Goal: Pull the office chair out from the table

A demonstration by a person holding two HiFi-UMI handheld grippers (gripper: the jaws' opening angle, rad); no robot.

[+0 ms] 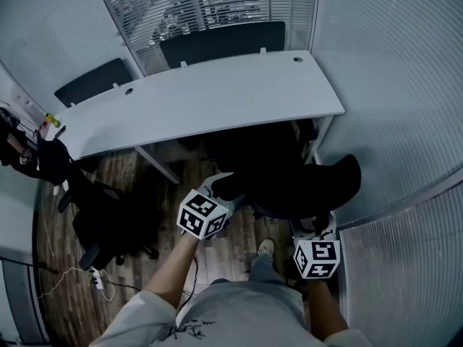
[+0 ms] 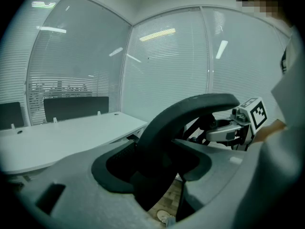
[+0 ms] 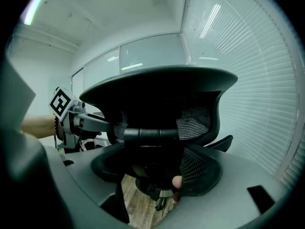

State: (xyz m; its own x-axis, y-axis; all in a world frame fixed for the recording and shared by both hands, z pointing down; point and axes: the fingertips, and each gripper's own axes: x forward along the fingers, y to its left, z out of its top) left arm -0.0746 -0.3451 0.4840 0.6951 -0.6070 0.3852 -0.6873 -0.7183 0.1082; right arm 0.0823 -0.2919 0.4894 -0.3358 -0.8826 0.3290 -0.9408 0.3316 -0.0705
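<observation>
The black office chair (image 1: pixel 289 183) stands at the right end of the white table (image 1: pixel 202 100), its seat partly under the tabletop and its mesh back toward me. My left gripper (image 1: pixel 223 188) is shut on the left edge of the backrest; in the left gripper view the curved black back frame (image 2: pixel 186 118) fills the gap between the jaws of that gripper (image 2: pixel 152 175). My right gripper (image 1: pixel 316 226) is at the back's right side. In the right gripper view that gripper (image 3: pixel 155 173) is shut on the chair's central back support (image 3: pixel 152 137), under the mesh back (image 3: pixel 162 97).
A second black chair (image 1: pixel 101 223) stands on the wood floor to the left. A white power strip (image 1: pixel 98 280) with its cable lies near it. Glass walls with blinds (image 1: pixel 391 85) close in the right side and the back. My shoe (image 1: pixel 265 248) is just behind the chair.
</observation>
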